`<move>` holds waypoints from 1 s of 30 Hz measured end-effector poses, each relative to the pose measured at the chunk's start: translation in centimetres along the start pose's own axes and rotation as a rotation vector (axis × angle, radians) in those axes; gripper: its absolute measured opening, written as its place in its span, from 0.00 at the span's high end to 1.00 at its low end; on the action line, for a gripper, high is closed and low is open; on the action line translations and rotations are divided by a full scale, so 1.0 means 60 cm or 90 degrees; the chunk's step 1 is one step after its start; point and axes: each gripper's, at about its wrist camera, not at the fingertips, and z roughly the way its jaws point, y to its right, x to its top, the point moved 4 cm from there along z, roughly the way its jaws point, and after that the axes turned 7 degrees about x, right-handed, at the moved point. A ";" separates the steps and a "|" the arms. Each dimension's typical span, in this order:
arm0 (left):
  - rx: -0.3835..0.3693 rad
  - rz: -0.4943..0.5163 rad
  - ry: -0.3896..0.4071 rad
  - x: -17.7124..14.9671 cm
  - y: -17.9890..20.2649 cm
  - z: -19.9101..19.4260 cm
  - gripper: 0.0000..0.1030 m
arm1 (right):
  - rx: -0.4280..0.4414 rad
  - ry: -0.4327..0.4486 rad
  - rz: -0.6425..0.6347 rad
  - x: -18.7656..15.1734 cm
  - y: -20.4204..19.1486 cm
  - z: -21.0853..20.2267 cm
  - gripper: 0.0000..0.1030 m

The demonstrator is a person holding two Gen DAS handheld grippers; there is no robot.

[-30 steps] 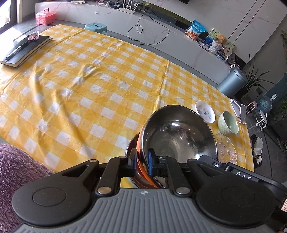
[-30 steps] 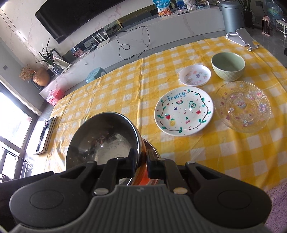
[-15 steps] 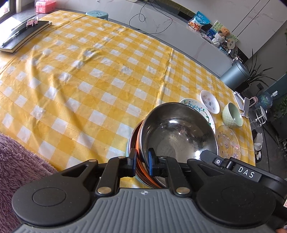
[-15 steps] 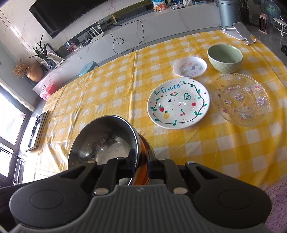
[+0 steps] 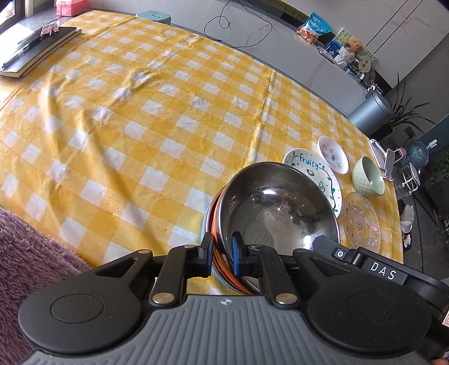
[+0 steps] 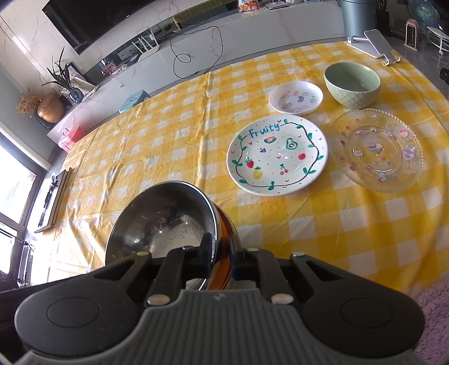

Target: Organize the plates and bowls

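- Left gripper (image 5: 221,254): fingers pinched on the near rim of a shiny round steel bowl (image 5: 277,207), nested in orange-brown bowls (count unclear).
- Right gripper (image 6: 221,250): clamped on the same stack's opposite rim, above the table edge.
- Beyond: glossy white "Fruity" plate (image 6: 277,155), small plate (image 6: 295,97), quilted green bowl (image 6: 352,84), beaded glass plate (image 6: 376,149).
- Wrinkled yellow checked tablecloth (image 5: 140,112); fluffy purple rug (image 5: 25,252).

Home living room: wall television (image 6: 92,19), checkered tablecloth (image 5: 157,118), houseplant (image 6: 63,75).

black left gripper (image 5: 221,252) with blue-padded fingers (image 5: 238,252), ribbed grey base, silver screws.
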 end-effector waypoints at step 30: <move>0.021 0.050 0.036 -0.003 0.009 0.005 0.83 | 0.008 -0.006 -0.007 -0.004 0.007 0.009 0.87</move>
